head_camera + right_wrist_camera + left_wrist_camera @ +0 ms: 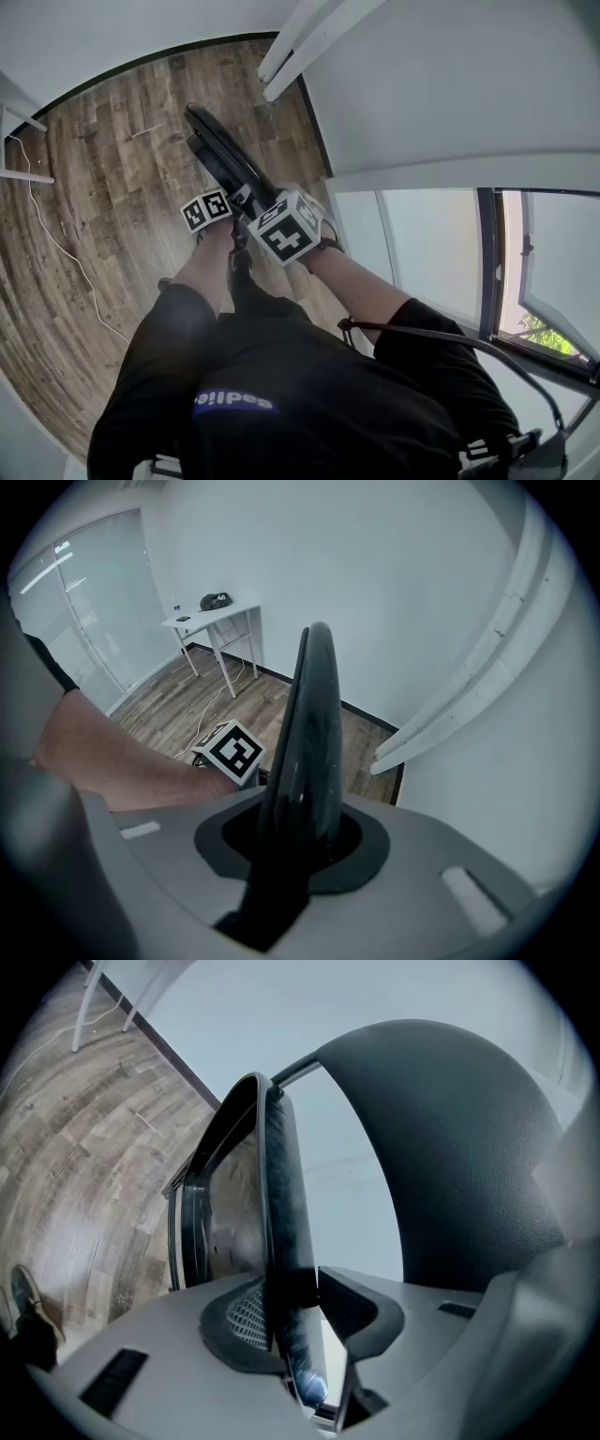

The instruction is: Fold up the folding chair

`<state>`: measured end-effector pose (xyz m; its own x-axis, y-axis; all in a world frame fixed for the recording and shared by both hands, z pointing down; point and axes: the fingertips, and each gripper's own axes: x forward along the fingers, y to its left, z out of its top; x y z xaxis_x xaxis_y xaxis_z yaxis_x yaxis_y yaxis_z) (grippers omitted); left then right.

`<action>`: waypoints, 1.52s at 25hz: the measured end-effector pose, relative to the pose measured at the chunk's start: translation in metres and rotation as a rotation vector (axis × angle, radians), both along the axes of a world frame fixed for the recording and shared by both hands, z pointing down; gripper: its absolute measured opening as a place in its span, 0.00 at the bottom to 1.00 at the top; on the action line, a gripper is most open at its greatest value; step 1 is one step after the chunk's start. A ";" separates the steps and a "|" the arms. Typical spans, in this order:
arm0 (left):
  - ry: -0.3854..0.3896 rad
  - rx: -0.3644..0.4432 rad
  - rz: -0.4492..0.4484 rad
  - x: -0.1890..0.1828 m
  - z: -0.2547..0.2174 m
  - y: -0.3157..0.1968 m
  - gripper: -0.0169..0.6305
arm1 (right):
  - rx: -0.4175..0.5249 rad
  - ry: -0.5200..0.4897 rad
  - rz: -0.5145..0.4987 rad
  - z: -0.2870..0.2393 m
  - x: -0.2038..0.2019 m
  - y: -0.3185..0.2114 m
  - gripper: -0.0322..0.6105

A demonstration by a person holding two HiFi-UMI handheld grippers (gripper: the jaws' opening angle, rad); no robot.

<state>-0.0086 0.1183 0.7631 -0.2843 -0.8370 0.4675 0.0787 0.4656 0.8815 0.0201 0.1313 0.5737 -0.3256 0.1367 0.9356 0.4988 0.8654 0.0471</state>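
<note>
The black folding chair (217,148) stands folded flat on the wooden floor in front of me, its top edge at my hands. My left gripper (295,1302) is shut on a thin black edge of the chair (281,1194); the other panel and the frame show just left of that edge. My right gripper (300,841) is shut on a glossy black panel of the chair (309,724), which rises straight up between its jaws. In the head view the left gripper (230,202) and the right gripper (267,214) sit side by side on the chair's near end, marker cubes up.
White slanted beams (300,42) lean along the wall right of the chair. A window (544,272) lies at the right. A white cable (56,244) runs over the floor at the left. A small white table (214,616) stands farther back. My shoe (28,1307) is near the chair's foot.
</note>
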 end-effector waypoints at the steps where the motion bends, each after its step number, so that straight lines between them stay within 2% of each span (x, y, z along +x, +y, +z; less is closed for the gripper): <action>1: 0.000 -0.012 0.004 0.000 0.000 0.000 0.20 | 0.000 0.000 -0.002 0.000 0.000 0.000 0.16; 6: -0.032 -0.063 0.032 0.000 0.001 -0.006 0.22 | 0.011 -0.011 0.004 0.000 -0.004 -0.011 0.16; 12: -0.121 -0.149 0.115 -0.002 0.000 -0.018 0.28 | -0.001 -0.013 0.007 -0.002 -0.012 -0.029 0.15; 17: -0.105 -0.250 0.138 0.006 0.005 -0.015 0.34 | -0.016 -0.001 0.002 -0.002 -0.015 -0.044 0.14; 22: -0.143 -0.287 0.167 0.007 -0.002 -0.016 0.35 | -0.029 -0.007 -0.006 -0.005 -0.022 -0.056 0.14; 27: -0.203 -0.274 0.175 0.008 -0.030 -0.023 0.35 | -0.048 0.006 -0.001 -0.009 -0.032 -0.083 0.14; 30: -0.282 -0.271 0.227 0.006 -0.058 -0.025 0.35 | -0.063 0.012 -0.001 -0.012 -0.034 -0.092 0.14; 32: -0.365 -0.286 0.285 0.000 -0.082 -0.024 0.35 | -0.074 0.016 0.000 -0.013 -0.037 -0.095 0.14; 35: -0.555 -0.343 0.398 -0.016 -0.129 -0.021 0.35 | -0.085 0.025 0.003 -0.015 -0.040 -0.103 0.14; 38: -0.749 -0.351 0.516 -0.036 -0.173 -0.024 0.35 | -0.093 0.035 0.007 -0.016 -0.042 -0.111 0.14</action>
<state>-0.0450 0.0948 0.5898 -0.2468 -0.7895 0.5619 -0.7331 0.5313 0.4246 -0.0224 0.0205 0.5580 -0.2945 0.2214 0.9296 0.4927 0.8687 -0.0508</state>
